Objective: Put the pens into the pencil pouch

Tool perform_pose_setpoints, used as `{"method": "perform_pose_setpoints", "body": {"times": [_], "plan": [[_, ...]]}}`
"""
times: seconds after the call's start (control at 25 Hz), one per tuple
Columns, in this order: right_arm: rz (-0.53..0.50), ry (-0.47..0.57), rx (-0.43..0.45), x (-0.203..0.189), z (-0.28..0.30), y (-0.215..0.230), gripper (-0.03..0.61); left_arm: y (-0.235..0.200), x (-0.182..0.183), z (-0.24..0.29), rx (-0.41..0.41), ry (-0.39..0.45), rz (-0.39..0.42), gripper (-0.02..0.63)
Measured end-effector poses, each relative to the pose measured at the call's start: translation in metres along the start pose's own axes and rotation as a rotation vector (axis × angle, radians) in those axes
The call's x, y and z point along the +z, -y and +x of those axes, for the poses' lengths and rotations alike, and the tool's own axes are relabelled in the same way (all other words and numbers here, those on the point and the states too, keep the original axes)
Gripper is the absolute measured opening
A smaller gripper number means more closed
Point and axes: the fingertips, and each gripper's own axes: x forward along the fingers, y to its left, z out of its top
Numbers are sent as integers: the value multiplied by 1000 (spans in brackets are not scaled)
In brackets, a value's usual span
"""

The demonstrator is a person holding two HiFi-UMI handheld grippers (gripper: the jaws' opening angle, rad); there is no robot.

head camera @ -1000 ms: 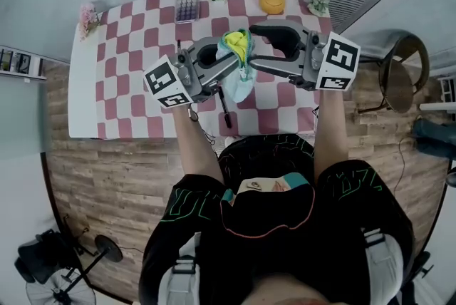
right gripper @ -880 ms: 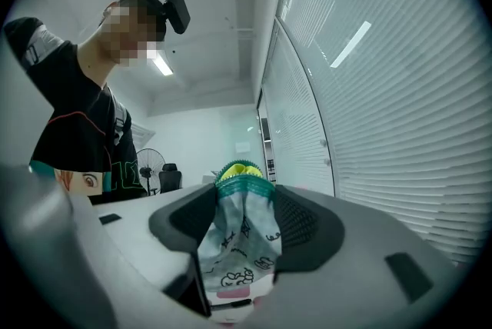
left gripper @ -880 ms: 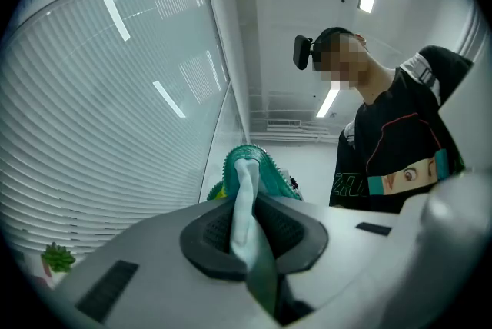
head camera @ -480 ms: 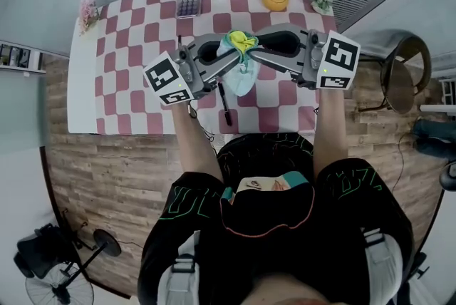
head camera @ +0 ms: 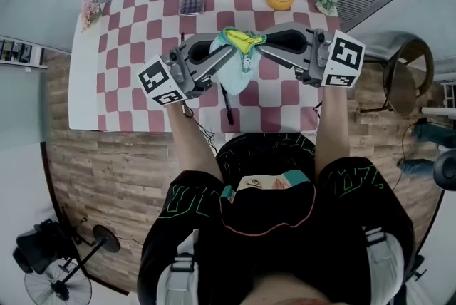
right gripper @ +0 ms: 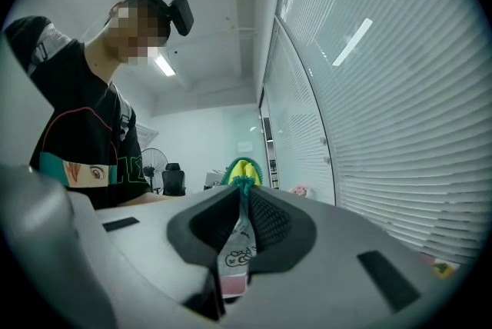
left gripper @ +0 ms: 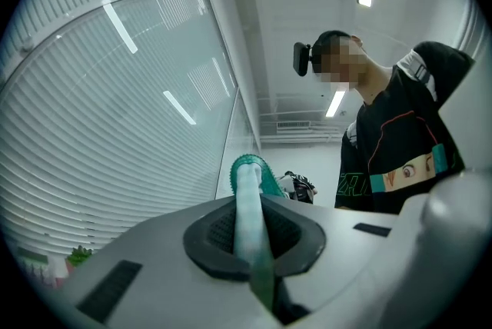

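Jaws of the right gripper, wide a second ago, have just been closing and now pinch the pencil pouch rim; the left gripper clamps the opposite rim. Light blue, yellow inside, the pouch hangs above the tabletop and a black pen.

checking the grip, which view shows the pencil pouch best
The head view: the whole pencil pouch hangs above the checkered table. Left gripper view shows a pinched pale edge; right gripper view, a printed strip and yellow lining.
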Motion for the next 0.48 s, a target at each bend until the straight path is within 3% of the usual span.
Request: {"method": "perform_pose_setpoints", "body": {"times": [0.24, 0.48], "plan": [[-4, 40, 8, 6, -15, 3, 34, -5, 11, -20, 38, 67, 14, 0], [4, 25, 27, -1, -18, 1, 32, -2, 6, -29, 64, 48, 31, 0]]}}
